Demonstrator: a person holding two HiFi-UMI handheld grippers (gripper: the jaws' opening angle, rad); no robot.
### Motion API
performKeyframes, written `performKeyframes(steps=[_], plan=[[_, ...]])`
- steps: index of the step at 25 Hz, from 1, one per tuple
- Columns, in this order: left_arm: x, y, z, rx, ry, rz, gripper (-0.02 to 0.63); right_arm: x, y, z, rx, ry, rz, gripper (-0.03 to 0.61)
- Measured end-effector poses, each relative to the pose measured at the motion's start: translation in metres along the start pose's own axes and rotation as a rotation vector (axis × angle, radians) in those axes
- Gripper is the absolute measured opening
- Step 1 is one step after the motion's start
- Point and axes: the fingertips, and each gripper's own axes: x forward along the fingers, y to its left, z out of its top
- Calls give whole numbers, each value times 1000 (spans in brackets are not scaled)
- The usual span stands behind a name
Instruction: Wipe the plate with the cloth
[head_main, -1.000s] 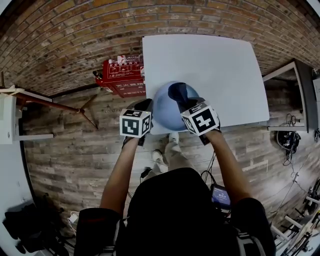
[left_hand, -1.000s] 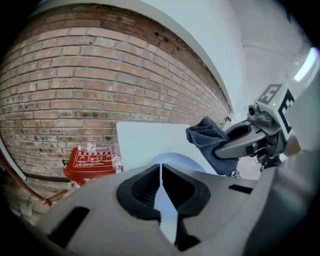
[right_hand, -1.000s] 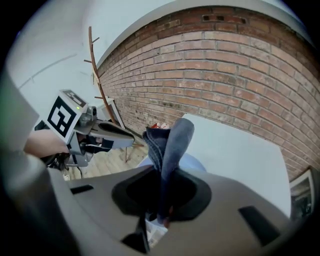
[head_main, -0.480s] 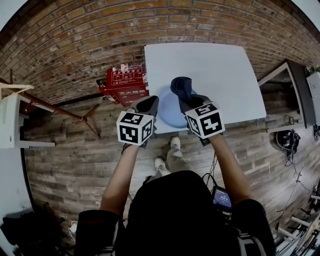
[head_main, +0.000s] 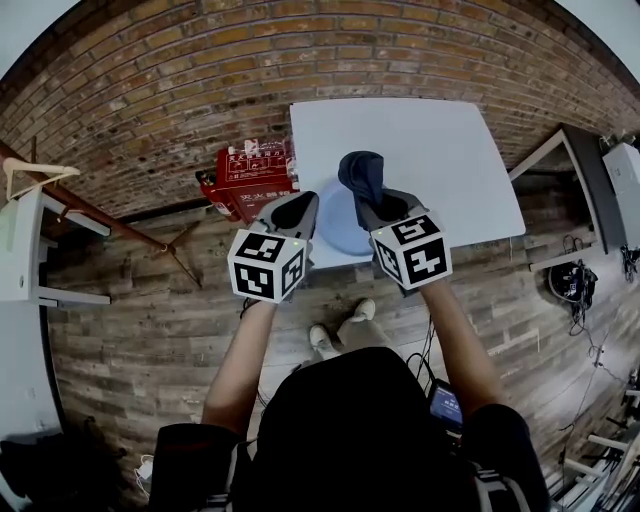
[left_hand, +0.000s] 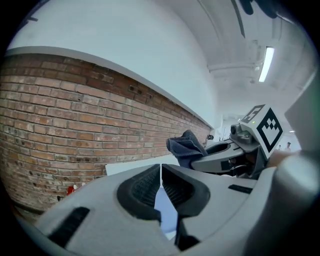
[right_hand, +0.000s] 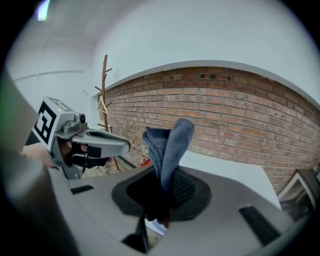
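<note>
Head view: left tool (head_main: 296, 207) pinches the blue plate (head_main: 338, 228) by its rim, right tool (head_main: 378, 208) clamps the dark cloth (head_main: 362, 172), over the white desk (head_main: 430, 140).

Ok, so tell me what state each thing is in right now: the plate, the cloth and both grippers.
plate: light blue, gripped by its rim at the table's near edge.
cloth: dark blue, bunched and pinched at one end, with the free end sticking up past the jaws.
left gripper: jaws shut on the plate's rim.
right gripper: jaws shut on the cloth, held over the plate.
</note>
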Motion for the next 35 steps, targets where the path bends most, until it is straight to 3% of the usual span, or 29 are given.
performKeyframes(steps=[10,19,35], plan=[[-13,-31,41,59,-68,17,26,-46,-14,21,-15,-95,-6,60],[-31,-89,65,81,-132,45,26,-92,-16,18,-6,-152,51,60],[-71,-186,63,89,-217,124,23,-192,-8,-9,-10,-263,118,60]])
